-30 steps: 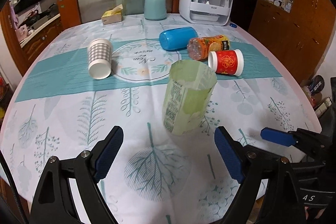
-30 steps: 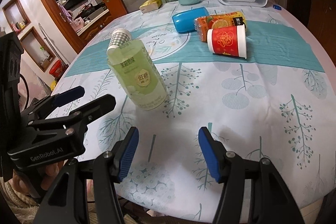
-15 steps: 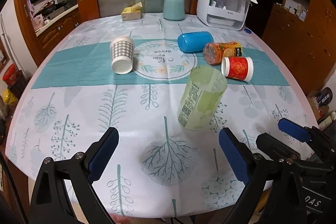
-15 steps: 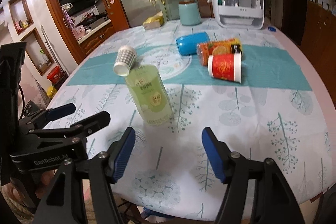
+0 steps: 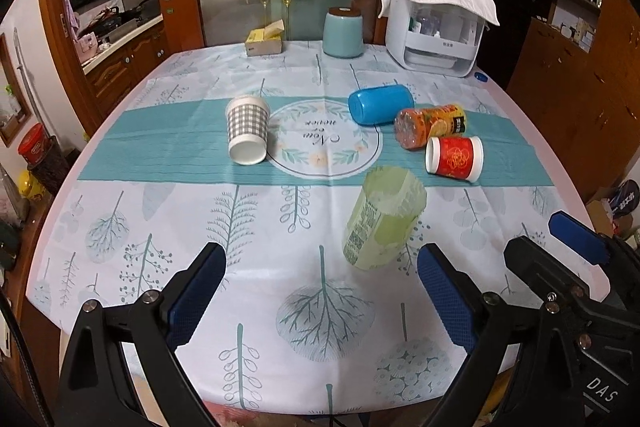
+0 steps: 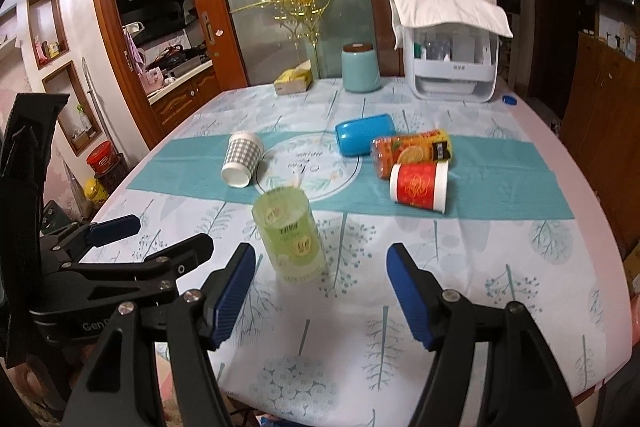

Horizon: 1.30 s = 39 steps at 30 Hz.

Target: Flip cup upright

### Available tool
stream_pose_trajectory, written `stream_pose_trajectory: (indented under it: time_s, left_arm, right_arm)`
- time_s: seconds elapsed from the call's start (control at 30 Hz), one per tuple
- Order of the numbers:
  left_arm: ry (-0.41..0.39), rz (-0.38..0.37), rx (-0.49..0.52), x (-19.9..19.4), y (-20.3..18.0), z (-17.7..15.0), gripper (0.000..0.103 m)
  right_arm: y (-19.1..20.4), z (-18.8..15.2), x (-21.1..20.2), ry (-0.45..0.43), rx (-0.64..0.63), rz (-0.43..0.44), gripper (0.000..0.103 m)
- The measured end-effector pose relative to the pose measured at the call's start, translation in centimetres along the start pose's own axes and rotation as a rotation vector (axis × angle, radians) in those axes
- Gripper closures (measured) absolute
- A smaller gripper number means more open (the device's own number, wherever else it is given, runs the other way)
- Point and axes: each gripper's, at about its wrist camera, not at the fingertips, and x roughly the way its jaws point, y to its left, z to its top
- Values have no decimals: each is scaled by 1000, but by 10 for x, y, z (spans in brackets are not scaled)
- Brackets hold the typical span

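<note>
A translucent green cup (image 5: 382, 219) stands upright on the tablecloth, also in the right wrist view (image 6: 290, 235). My left gripper (image 5: 320, 293) is open and empty, back from the cup near the table's front edge. My right gripper (image 6: 320, 291) is open and empty, also short of the cup. Each gripper shows in the other's view: the right one (image 5: 576, 247) at right, the left one (image 6: 120, 243) at left. A checked paper cup (image 5: 246, 135), a blue cup (image 5: 380, 105) and a red cup (image 5: 454, 159) lie on their sides.
An orange drink bottle (image 5: 430, 127) lies between the blue and red cups. At the table's far edge stand a white appliance under a towel (image 5: 434, 27), a teal canister (image 5: 342, 33) and a tissue box (image 5: 264, 41). Wooden cabinets (image 5: 580, 99) stand to the right.
Both grippers have pulled back and up from the green cup, which stays upright on the cloth. More of the table and room shows in both views.
</note>
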Motion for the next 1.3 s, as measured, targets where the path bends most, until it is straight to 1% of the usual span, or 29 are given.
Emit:
stream_pose_trajectory:
  time_s: [0.2, 0.83, 1.3]
  left_arm:
    - [-11, 8, -3, -6, -1, 5, 7]
    - [-21, 19, 10, -11, -6, 15, 7]
    - [-20, 19, 11, -11, -6, 17, 7]
  right_arm:
    - [0, 7, -4, -10, 3, 2, 34]
    - [-1, 12, -8, -13, 6, 6, 34]
    - [-2, 13, -7, -10, 8, 8, 34]
